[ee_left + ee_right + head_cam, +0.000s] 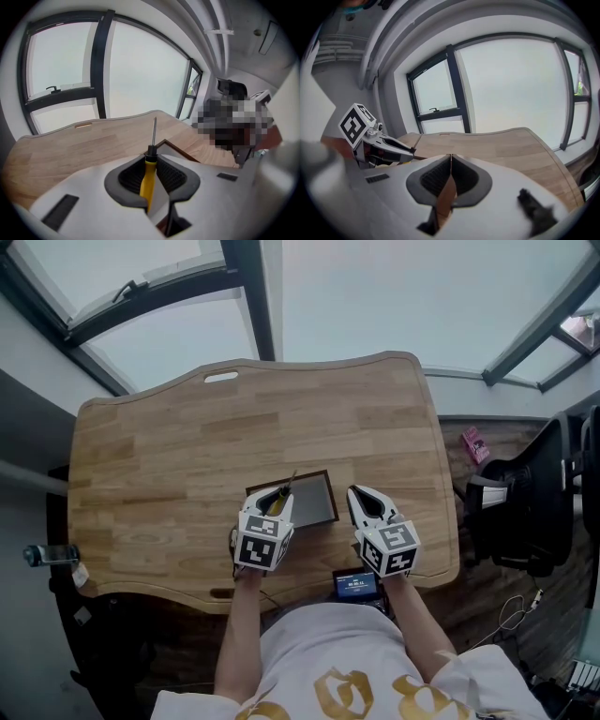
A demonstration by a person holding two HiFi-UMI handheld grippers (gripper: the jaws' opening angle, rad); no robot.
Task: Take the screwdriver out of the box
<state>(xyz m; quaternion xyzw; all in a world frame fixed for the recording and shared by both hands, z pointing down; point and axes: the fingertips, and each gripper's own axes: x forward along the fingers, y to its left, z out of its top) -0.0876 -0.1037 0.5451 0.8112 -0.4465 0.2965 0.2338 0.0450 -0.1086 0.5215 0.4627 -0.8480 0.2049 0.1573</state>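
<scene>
Left gripper view has the left gripper (152,160) looking out across the table (70,145), its fingers (133,177) closed to a narrow gap on the yellow handle of the screwdriver (149,177). The handle is pinched between the ribbed pads. The black collar and thin metal shaft stick straight out past the fingertips, so the tool's long axis runs in line with the way the fingers point. The tip points away from the person and a touch to the right, and the butt of the handle points back into the gripper. From the head view, the tip hangs about over the far left edge of the box (315,502), a shallow dark-rimmed tray lying flat on the table between the two grippers. The handle sits over the box's near left corner. It looks lifted off the box floor, though I cannot tell how far above the rim it is. My guess is that what's left is to carry it off to the left, or back toward the person, onto open table. The shaft should be kept from dipping so the tip doesn't catch the rim. On the right, the right gripper (360,495) hovers just beside the box's right side, with its fingers closed tip to tip on nothing I can see.
</scene>
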